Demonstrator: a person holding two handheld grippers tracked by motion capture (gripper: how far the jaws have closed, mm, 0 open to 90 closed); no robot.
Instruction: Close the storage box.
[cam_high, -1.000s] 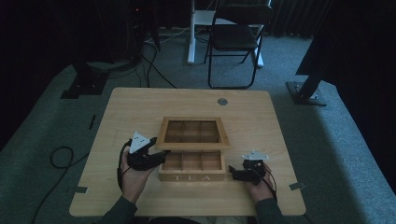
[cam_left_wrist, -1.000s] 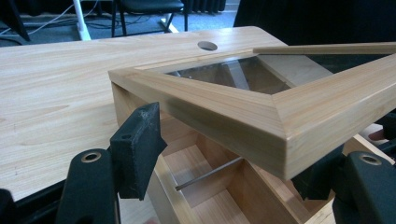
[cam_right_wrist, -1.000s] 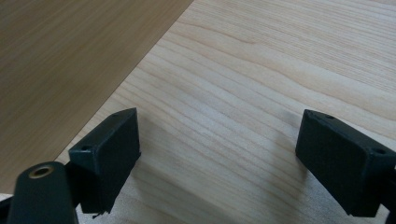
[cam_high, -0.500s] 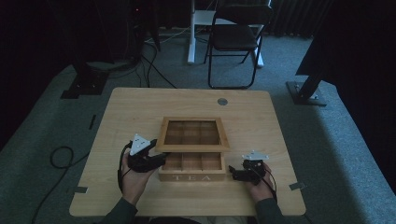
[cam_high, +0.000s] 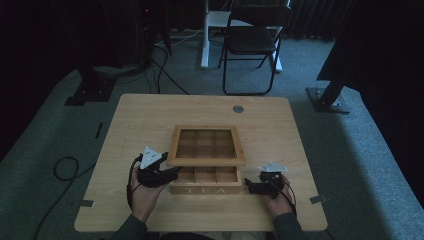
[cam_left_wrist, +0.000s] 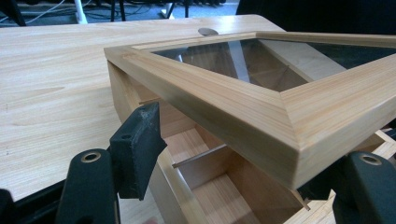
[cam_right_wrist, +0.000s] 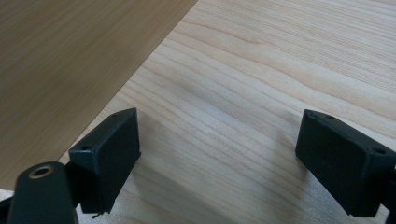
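Table (cam_high: 125, 130) filled mid-frame; tea box (cam_high: 205, 189) sat lower centre, glass lid (cam_high: 206, 145) half raised. Left gripper (cam_left_wrist: 243, 154) straddled the lid's corner, prob. propping it, grip unclear. Right gripper (cam_right_wrist: 215, 158) gaped empty beside the box. Risk: lid slipped off, slammed shut.

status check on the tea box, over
Left gripper at raised lid corner, jaws wide. Right gripper open beside tea box. Nothing in the way.
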